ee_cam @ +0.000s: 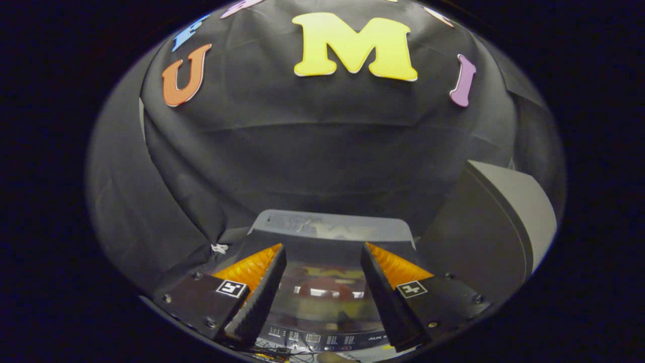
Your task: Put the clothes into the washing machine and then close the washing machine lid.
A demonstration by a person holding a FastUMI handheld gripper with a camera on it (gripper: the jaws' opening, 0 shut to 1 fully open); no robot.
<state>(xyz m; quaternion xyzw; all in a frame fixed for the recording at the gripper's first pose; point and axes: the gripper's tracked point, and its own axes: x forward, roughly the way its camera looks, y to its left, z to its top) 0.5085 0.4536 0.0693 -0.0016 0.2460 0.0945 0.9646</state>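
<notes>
**Gripper poised above the closed washer lid**

Here the washing machine (322,297) sits just below and between the fingers, its glossy dark lid (322,287) lying flat and shut, mirroring lights and colours. The gripper (322,257) has its fingers spread wide apart, nothing held and nothing touched. A strip of control buttons (312,340) runs along the machine's near edge. To the right, close beside the machine, stands a grey rounded object (509,212). Behind everything hangs the black cloth wall (312,151).
</notes>
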